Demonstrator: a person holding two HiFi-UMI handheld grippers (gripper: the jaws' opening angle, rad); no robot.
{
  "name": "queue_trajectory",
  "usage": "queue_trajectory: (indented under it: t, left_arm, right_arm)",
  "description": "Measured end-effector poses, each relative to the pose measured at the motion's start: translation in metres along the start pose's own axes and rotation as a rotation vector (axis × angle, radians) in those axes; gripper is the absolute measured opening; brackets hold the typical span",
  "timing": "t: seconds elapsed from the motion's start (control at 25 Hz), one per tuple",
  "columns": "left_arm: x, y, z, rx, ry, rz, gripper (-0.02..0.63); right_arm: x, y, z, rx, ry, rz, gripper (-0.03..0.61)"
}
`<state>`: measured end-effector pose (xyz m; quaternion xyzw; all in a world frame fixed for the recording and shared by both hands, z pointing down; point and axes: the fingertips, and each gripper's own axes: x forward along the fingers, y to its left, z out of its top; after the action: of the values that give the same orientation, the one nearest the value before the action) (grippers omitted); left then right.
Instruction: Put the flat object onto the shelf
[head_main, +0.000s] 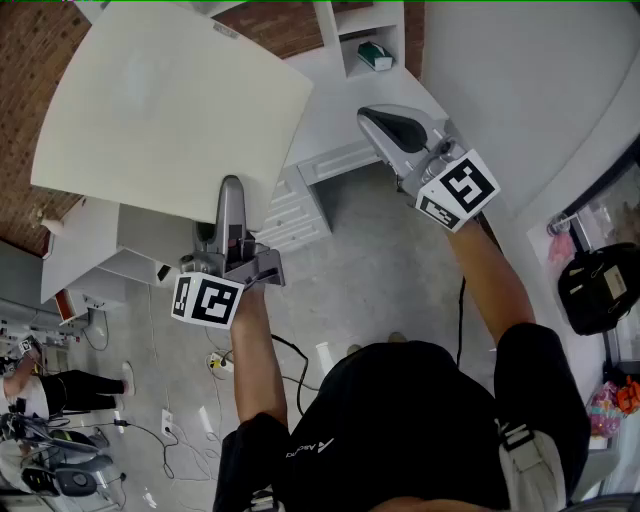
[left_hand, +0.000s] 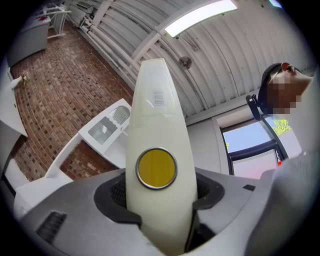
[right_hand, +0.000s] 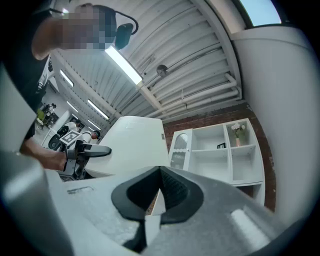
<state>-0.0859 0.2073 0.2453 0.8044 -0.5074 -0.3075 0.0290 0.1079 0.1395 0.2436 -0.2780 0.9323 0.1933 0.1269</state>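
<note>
**Flat object** (head_main: 170, 105): a large cream-white panel. It is being held up in the air, tilting across the upper left of the head view, and is sitting short of the shelf.

**Left hand-held gripper** (head_main: 232, 195): it is clamping the panel's near edge. In the left gripper view the panel is running edge-on up between the jaws, with both pads pressing on its faces. A yellow disc (left_hand: 156, 168) with a metal rim is showing low on that edge. It is possibly fixed to the panel, though the view is not settling that.

**Right hand-held gripper** (head_main: 372, 122): its jaws are resting together with nothing between them. It is hovering beside the panel's right corner, apart from it.

**Shelf** (right_hand: 225, 152): a white open unit standing against a brick wall (head_main: 30, 60). Flowers (right_hand: 239, 132) are standing in its upper right compartment. In the head view a green item (head_main: 376, 57) is lying in another.
</note>
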Motion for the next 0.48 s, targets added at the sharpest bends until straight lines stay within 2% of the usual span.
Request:
queue_trajectory:
  t: [0.48]
  left_arm:
    - [0.019, 0.004, -0.026, -0.047, 0.024, 0.021, 0.253]
  right_arm:
    - [-0.014, -0.019, -0.015, 0.033, -0.01, 0.024, 0.0]
